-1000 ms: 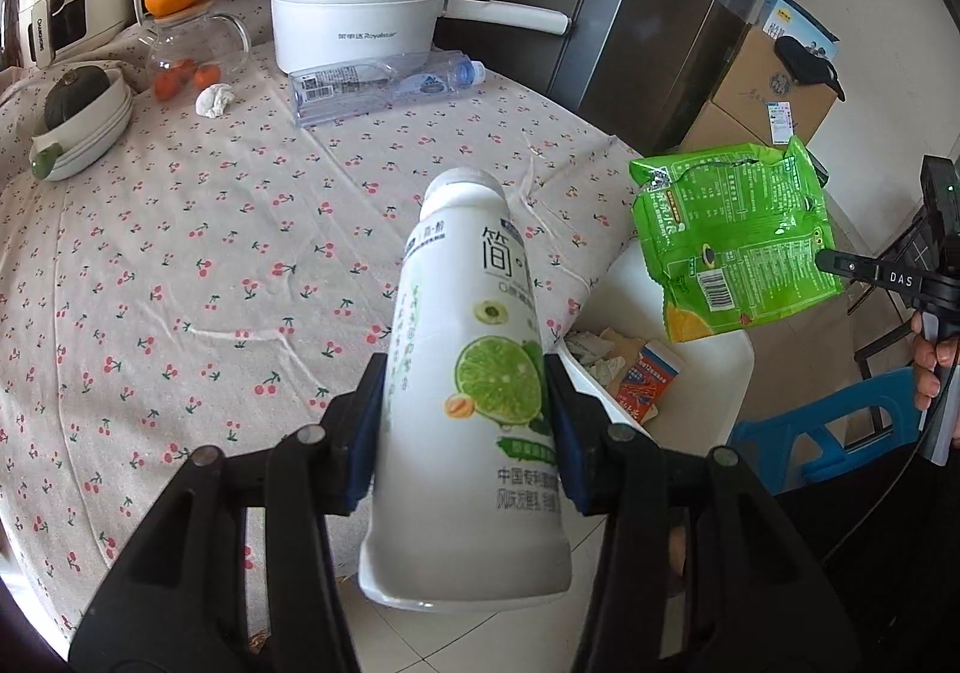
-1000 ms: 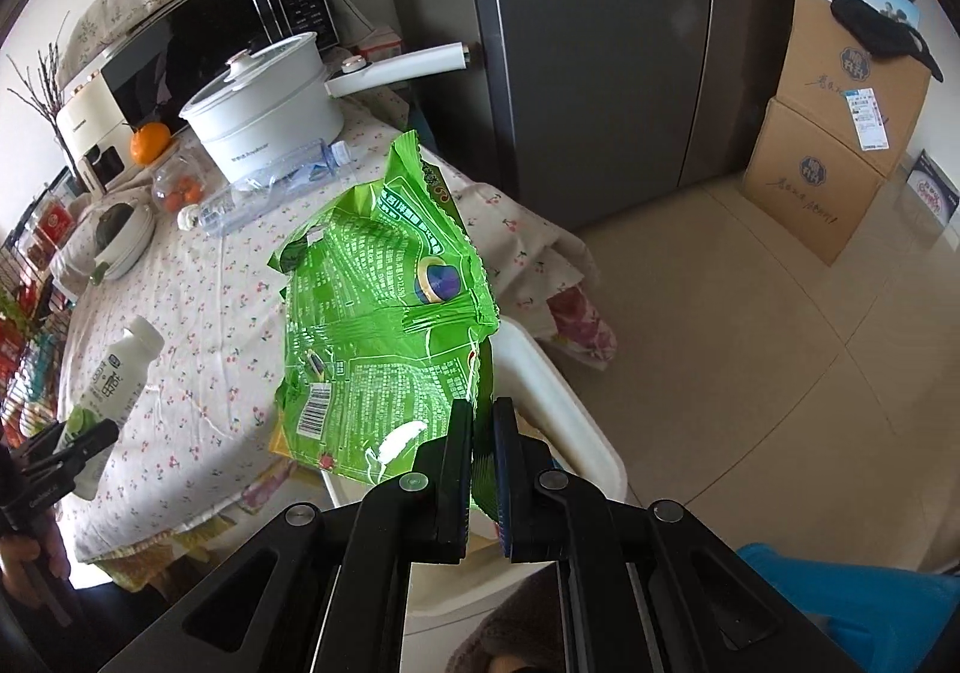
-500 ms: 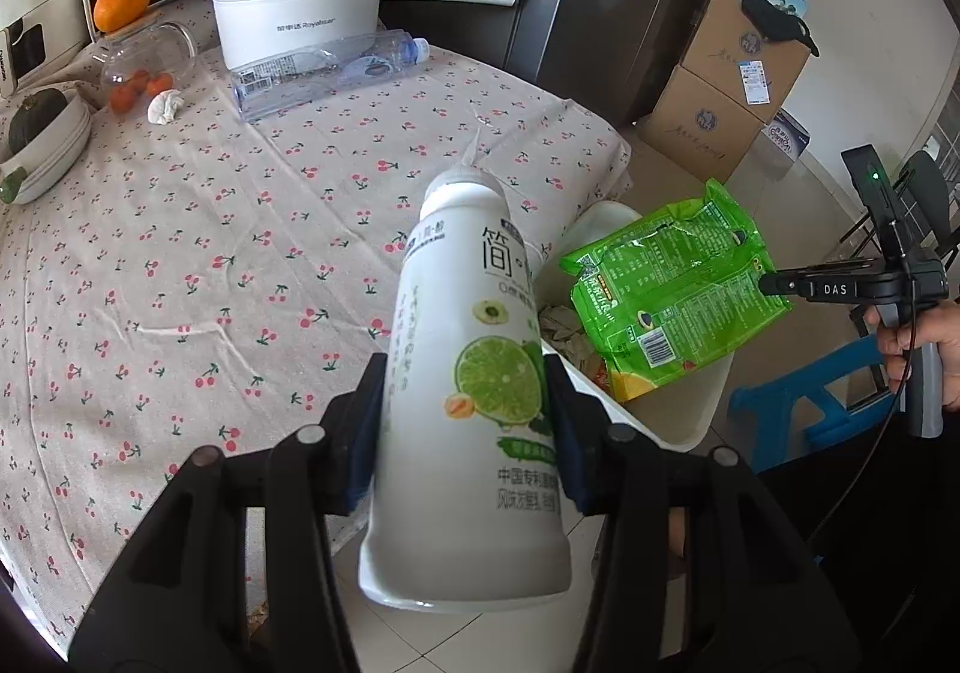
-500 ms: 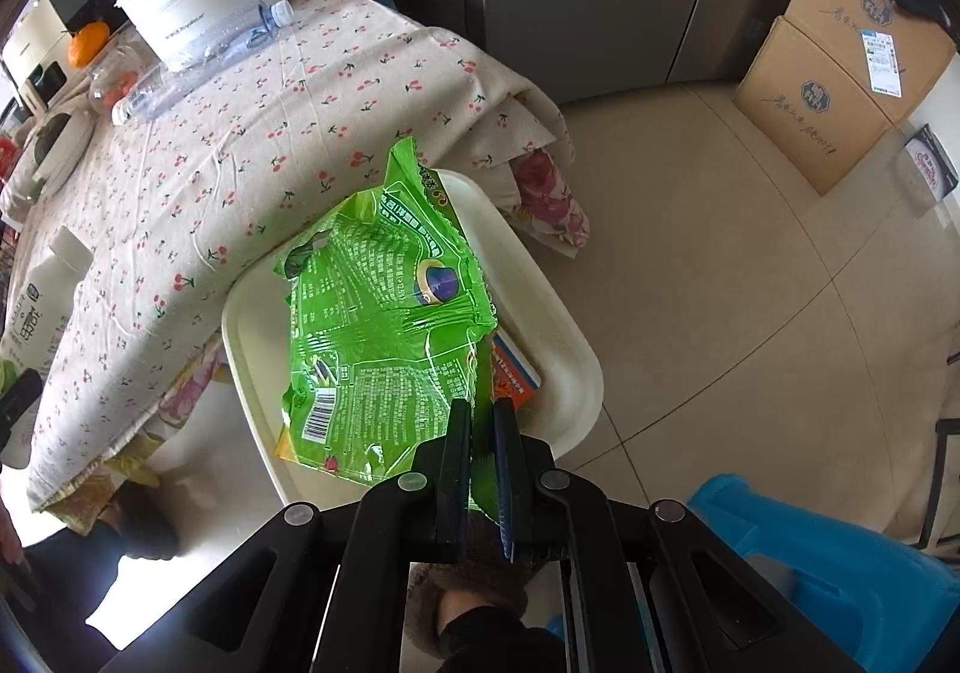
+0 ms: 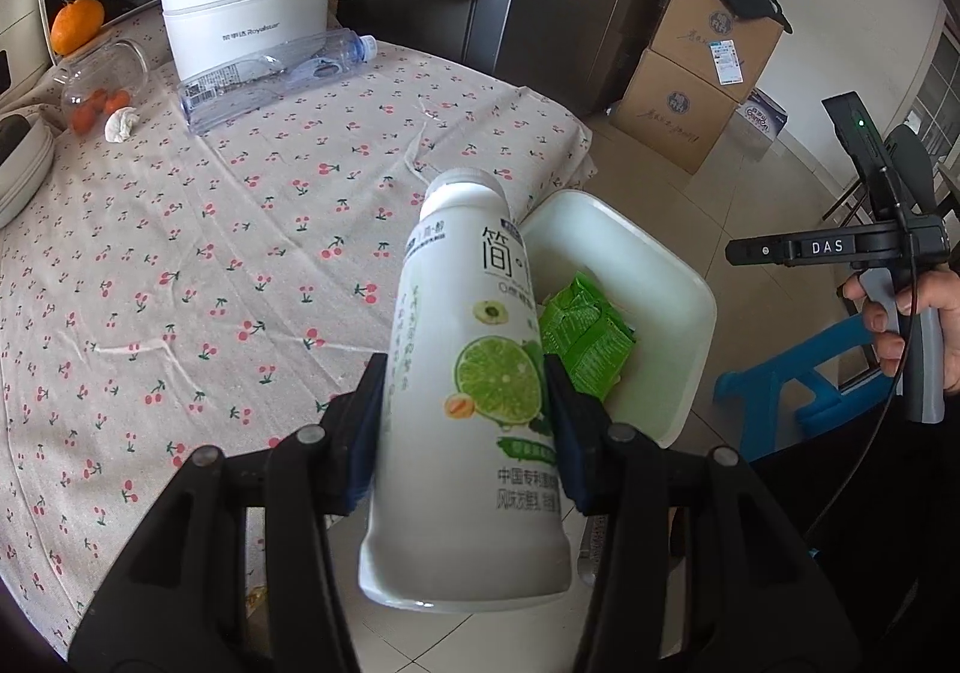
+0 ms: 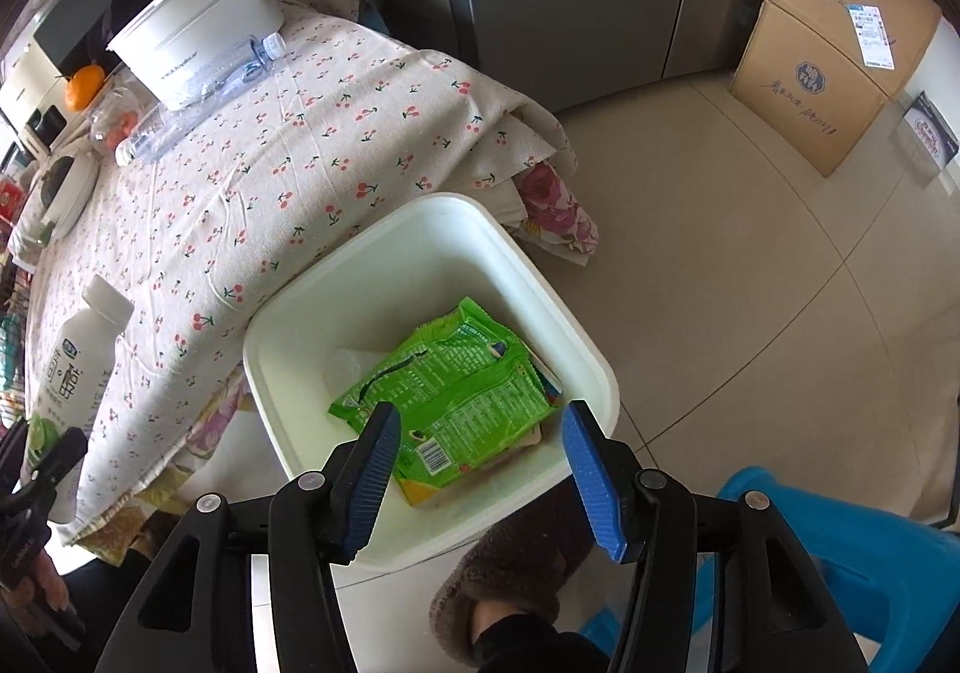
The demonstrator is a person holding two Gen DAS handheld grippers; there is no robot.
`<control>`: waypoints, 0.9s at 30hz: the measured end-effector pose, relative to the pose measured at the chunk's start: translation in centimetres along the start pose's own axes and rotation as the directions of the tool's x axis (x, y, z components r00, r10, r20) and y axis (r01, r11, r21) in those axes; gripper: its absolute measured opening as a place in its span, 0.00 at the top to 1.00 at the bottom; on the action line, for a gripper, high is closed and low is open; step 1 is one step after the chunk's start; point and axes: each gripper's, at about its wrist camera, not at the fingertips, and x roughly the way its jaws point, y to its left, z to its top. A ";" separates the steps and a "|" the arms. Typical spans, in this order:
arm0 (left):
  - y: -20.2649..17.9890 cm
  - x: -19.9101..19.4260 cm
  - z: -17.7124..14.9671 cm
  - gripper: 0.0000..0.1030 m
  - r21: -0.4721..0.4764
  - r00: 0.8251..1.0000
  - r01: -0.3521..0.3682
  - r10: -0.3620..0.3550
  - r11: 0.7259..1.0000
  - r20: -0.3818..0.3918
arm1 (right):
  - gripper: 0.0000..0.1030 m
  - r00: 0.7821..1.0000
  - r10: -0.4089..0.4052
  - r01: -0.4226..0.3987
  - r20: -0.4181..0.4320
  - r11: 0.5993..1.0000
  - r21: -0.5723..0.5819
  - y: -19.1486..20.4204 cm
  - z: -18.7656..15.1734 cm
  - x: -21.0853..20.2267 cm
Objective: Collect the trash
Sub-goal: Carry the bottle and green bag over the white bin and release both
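My left gripper (image 5: 459,415) is shut on a white lime-drink bottle (image 5: 474,403) and holds it upright at the table's near edge, beside the white trash bin (image 5: 690,289). The bottle also shows at the left of the right wrist view (image 6: 78,361). My right gripper (image 6: 477,454) is open and empty above the bin (image 6: 288,313). A green snack bag (image 6: 450,397) lies inside the bin on other rubbish; the left wrist view shows it partly hidden behind the bottle (image 5: 588,337).
On the cherry-print tablecloth (image 5: 210,253) lie an empty clear water bottle (image 5: 270,73), a white pot (image 5: 240,25), a glass jar (image 5: 102,79) and a crumpled tissue (image 5: 120,124). Cardboard boxes (image 6: 840,73) stand on the floor. A blue stool (image 6: 840,553) stands beside the bin.
My right gripper opened and let go of the green bag, which dropped into the bin. My left gripper moved the white bottle closer to the bin.
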 end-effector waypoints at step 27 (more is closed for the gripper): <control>-7.2 8.1 2.5 0.26 0.145 0.997 0.077 -0.075 0.986 -0.021 | 0.37 0.998 -0.031 0.027 0.055 0.998 0.060 -1.6 0.7 -1.0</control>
